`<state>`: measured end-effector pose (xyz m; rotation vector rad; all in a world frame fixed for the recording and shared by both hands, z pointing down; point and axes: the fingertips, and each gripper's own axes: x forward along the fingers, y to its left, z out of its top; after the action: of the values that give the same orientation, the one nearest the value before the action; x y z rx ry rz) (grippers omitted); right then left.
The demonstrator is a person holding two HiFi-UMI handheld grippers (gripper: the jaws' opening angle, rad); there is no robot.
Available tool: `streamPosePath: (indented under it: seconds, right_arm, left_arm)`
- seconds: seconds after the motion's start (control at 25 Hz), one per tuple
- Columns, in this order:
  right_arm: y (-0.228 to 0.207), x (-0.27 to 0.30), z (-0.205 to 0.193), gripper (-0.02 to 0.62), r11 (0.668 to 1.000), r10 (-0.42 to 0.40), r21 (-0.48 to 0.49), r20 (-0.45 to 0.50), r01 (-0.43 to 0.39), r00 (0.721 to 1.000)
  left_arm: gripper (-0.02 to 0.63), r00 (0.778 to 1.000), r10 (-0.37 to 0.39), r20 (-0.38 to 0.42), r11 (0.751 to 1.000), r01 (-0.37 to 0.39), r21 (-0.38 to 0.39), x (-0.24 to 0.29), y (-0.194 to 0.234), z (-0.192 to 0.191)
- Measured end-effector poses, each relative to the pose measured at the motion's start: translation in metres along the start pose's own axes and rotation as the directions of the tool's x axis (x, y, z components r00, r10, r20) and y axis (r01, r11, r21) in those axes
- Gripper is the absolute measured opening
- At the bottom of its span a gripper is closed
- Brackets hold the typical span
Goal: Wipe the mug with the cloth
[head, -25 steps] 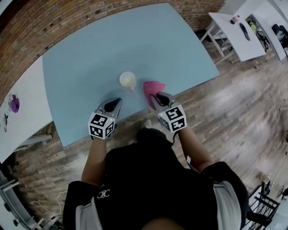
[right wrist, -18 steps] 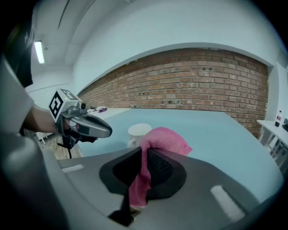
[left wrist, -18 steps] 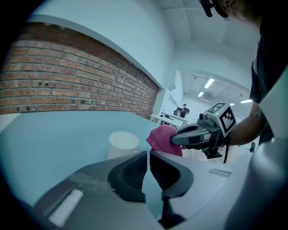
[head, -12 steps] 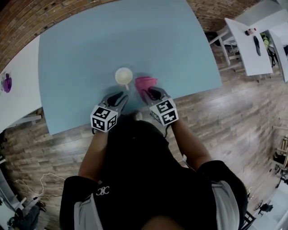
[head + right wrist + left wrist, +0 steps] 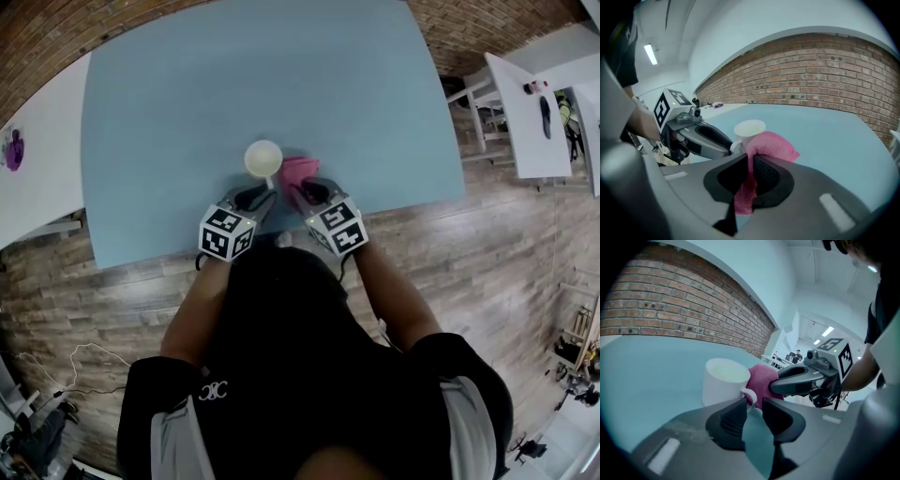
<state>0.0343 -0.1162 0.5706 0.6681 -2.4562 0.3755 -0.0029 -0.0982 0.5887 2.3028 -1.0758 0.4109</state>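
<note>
Just right of the white mug (image 5: 263,157) bunches a pink cloth (image 5: 296,172), pinched between the right gripper's (image 5: 309,192) jaws. A white side table (image 5: 37,192) stands well left of the mug. The mug rests on a light-blue table (image 5: 169,84), with a brick wall (image 5: 670,305) beyond and plank floor (image 5: 487,262) around. It stands upright, its handle toward the left gripper (image 5: 753,405). That gripper's jaws have just been opening to a narrow gap, with nothing between them, just short of the handle.

left gripper (image 5: 753,405): our fingers have just been opening; nothing between them
mug (image 5: 719,386): we see its handle just ahead
cloth (image 5: 762,382): beside mug
</note>
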Motion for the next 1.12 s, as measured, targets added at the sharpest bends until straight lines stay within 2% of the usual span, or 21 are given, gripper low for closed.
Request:
streamPosePath:
  seconds: [0.28,0.36,0.56,0.84,1.0,1.12]
  right_arm:
    - [0.011,0.01,0.005,0.037,0.995,0.072,-0.062,-0.042,-0.074,0.997]
    - [0.013,0.011,0.008,0.037,0.992,0.09,-0.087,-0.055,-0.095,0.994]
    - [0.017,0.014,0.012,0.037,0.979,0.127,-0.145,-0.094,-0.14,0.987]
    - [0.028,0.025,0.016,0.037,0.945,0.153,-0.263,-0.168,-0.194,0.974]
    - [0.032,0.029,0.014,0.037,0.94,0.182,-0.254,-0.193,-0.228,0.964]
    - [0.031,0.036,0.01,0.037,0.955,0.17,-0.205,-0.215,-0.215,0.962]
  left_arm:
    - [0.116,0.999,-0.049,-0.016,0.999,0.049,0.008,0.01,-0.002,0.002]
    - [0.046,0.998,-0.058,-0.033,0.998,0.06,0.038,0.012,-0.004,0.003]
    - [0.043,0.991,-0.11,-0.079,0.989,0.117,0.086,0.014,-0.009,0.0]
    - [0.043,0.973,-0.208,-0.097,0.972,0.217,0.093,0.007,-0.007,0.002]
    - [0.041,0.954,-0.274,-0.122,0.953,0.286,0.099,0.002,-0.005,-0.001]
    - [0.04,0.947,-0.298,-0.121,0.948,0.309,0.082,0.001,-0.003,0.0]
